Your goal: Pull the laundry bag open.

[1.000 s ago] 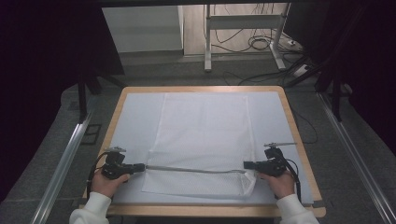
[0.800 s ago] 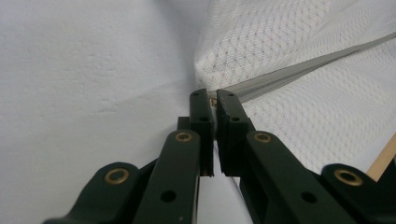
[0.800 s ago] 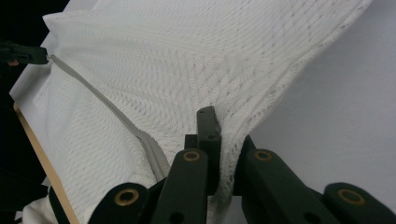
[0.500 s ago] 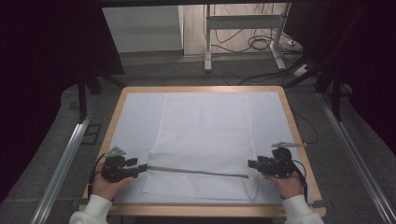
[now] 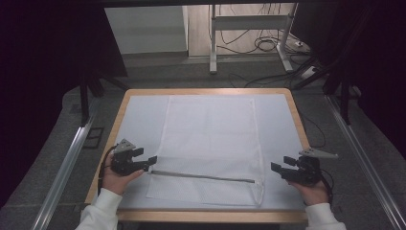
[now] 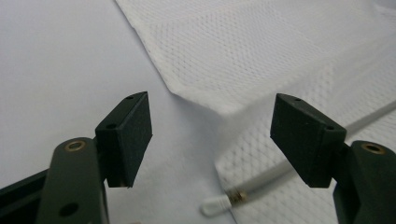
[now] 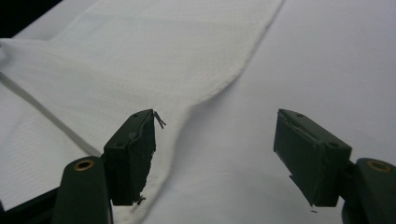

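Observation:
A white mesh bag point(image 5: 210, 139) lies flat on the white-covered table point(image 5: 139, 120), with a grey zipper point(image 5: 201, 176) running across its near part. My left gripper point(image 5: 146, 158) sits at the zipper's left end. Its jaws have just been opening and stand open, and the zipper's end point(image 6: 219, 204) lies on the table below and between them, untouched. My right gripper point(image 5: 280, 165) is a little to the right of the bag's near right corner. Its jaws have also just been opening and stand open over bare cover, with the bag's edge point(image 7: 224, 79) running past its left pad.
The table has a wooden rim point(image 5: 210, 215). Metal rails point(image 5: 62, 172) run along the floor on both sides. Beyond the far edge stand a desk frame point(image 5: 213, 43) and loose cables point(image 5: 268, 45). Dark screens close in both sides.
Both grippers went from shut on the zipper line's ends to open and drew apart, the right one farther to the right. The bag's near right corner now lies flat.

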